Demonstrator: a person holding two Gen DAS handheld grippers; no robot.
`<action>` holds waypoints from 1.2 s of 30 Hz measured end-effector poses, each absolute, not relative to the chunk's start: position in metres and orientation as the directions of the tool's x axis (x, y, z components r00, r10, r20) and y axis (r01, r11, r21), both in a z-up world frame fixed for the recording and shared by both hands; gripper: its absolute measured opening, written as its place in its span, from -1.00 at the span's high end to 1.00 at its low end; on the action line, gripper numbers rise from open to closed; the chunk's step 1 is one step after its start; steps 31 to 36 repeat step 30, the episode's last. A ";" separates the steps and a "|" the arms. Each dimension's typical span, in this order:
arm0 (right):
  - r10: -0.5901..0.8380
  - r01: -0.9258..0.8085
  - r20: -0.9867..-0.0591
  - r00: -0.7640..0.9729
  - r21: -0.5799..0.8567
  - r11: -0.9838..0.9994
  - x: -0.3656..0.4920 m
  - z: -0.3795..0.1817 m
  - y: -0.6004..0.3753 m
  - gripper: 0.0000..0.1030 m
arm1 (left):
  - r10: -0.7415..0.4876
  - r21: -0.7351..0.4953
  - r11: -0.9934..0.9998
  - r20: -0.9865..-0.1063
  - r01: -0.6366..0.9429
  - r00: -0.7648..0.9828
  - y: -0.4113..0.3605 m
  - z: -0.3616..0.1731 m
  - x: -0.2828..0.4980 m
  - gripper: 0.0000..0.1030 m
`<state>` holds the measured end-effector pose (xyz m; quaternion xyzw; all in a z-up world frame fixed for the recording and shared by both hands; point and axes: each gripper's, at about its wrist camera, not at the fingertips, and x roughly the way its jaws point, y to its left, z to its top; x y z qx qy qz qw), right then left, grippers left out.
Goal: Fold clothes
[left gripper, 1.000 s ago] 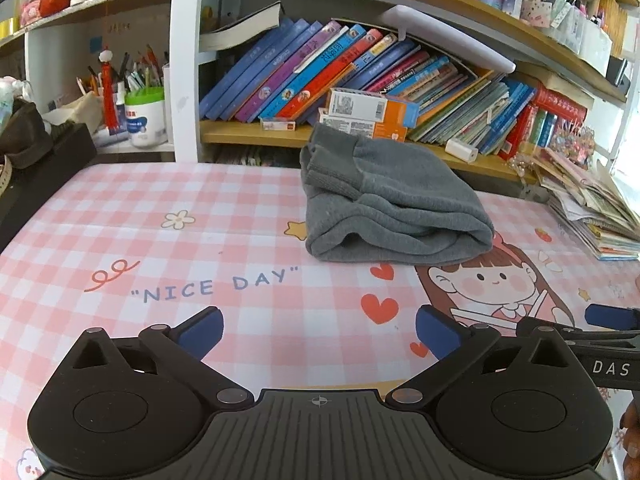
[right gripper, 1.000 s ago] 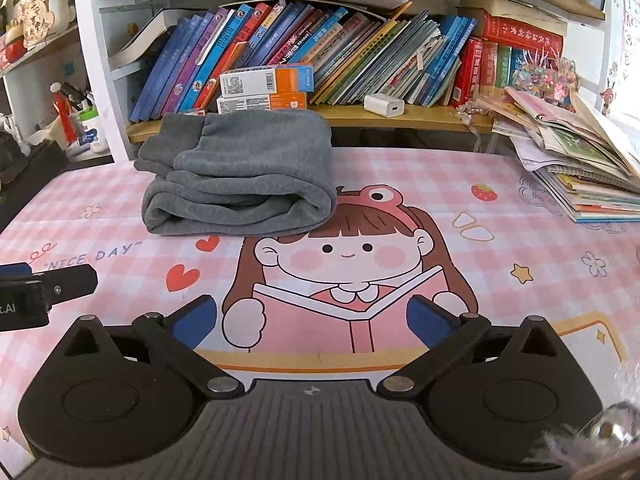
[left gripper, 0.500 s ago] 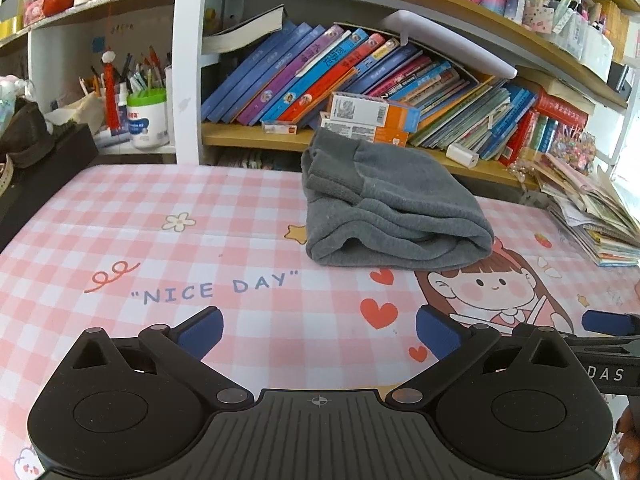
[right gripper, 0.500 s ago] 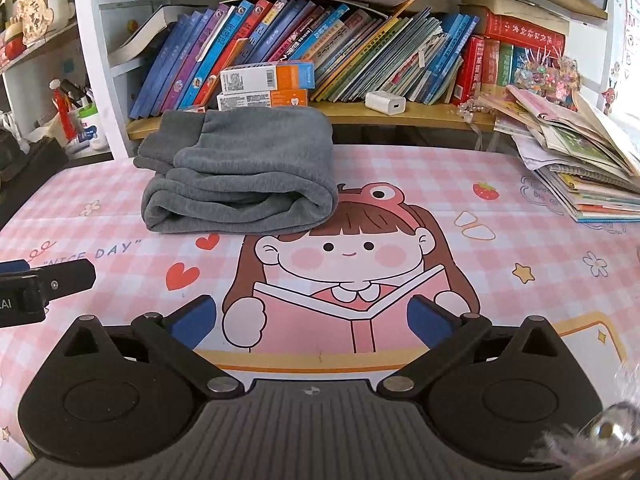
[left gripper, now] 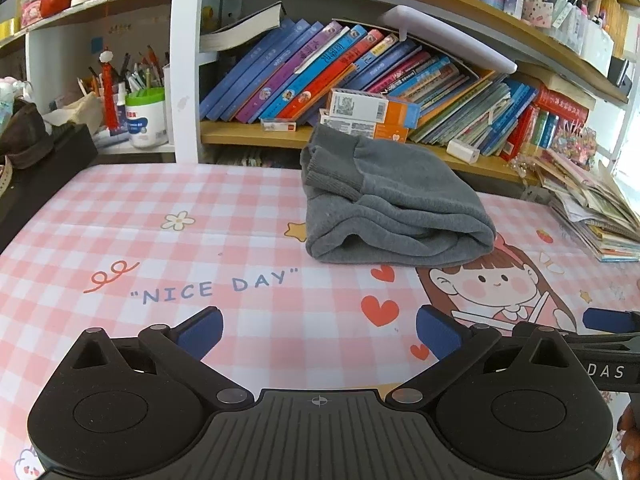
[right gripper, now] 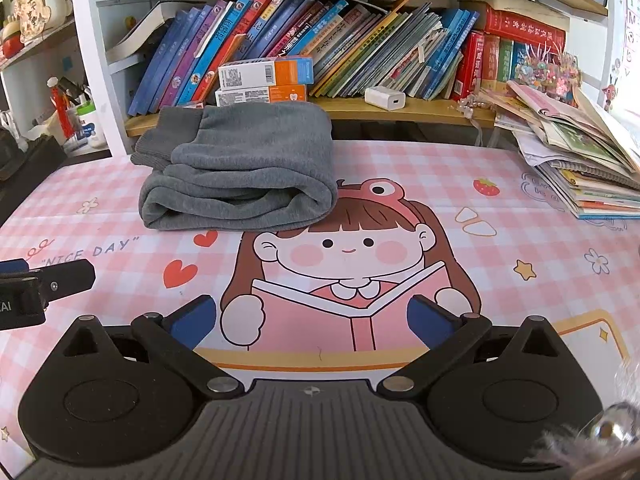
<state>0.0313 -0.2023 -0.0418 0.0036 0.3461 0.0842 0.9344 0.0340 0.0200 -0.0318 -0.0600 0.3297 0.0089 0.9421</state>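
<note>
Jaws spread wide and holding nothing, the left gripper and right gripper hover side by side over the near edge of a pink checked table mat. The folded grey garment lies well beyond them at the far side of the mat, just in front of a bookshelf packed with leaning books
</note>
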 end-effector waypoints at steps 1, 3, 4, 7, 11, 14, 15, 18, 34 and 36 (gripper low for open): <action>0.160 -0.155 -0.647 0.746 0.065 0.986 0.031 -0.042 -0.202 -0.99 | -0.023 -0.107 0.993 -0.623 -0.057 0.782 0.020 -0.032 0.034 -1.00; 0.159 -0.154 -0.648 0.745 0.065 0.986 0.031 -0.042 -0.202 -0.99 | -0.024 -0.110 0.992 -0.624 -0.058 0.781 0.021 -0.032 0.035 -1.00; 0.159 -0.154 -0.648 0.745 0.066 0.986 0.032 -0.043 -0.202 -0.99 | -0.025 -0.111 0.992 -0.626 -0.057 0.780 0.021 -0.032 0.035 -1.00; 0.159 -0.154 -0.650 0.743 0.066 0.986 0.032 -0.043 -0.202 -0.99 | -0.029 -0.114 0.992 -0.629 -0.055 0.777 0.021 -0.033 0.036 -1.00; 0.160 -0.155 -0.652 0.741 0.066 0.986 0.033 -0.044 -0.203 -0.99 | -0.032 -0.114 0.992 -0.634 -0.052 0.773 0.020 -0.034 0.037 -1.00; 0.160 -0.155 -0.656 0.738 0.066 0.986 0.033 -0.045 -0.203 -0.99 | -0.034 -0.113 0.992 -0.637 -0.050 0.770 0.020 -0.035 0.037 -1.00; 0.159 -0.155 -0.657 0.737 0.066 0.986 0.033 -0.046 -0.203 -0.99 | -0.033 -0.113 0.992 -0.638 -0.051 0.769 0.020 -0.035 0.038 -1.00; 0.160 -0.155 -0.659 0.735 0.066 0.986 0.034 -0.047 -0.203 -0.99 | -0.035 -0.117 0.992 -0.642 -0.052 0.766 0.020 -0.035 0.039 -1.00; 0.163 -0.158 -0.673 0.721 0.069 0.985 0.036 -0.051 -0.203 -0.99 | -0.046 -0.148 0.987 -0.647 -0.066 0.762 0.023 -0.040 0.039 -1.00; 0.163 -0.158 -0.673 0.721 0.069 0.985 0.036 -0.051 -0.203 -0.99 | -0.046 -0.148 0.987 -0.647 -0.066 0.762 0.023 -0.040 0.039 -1.00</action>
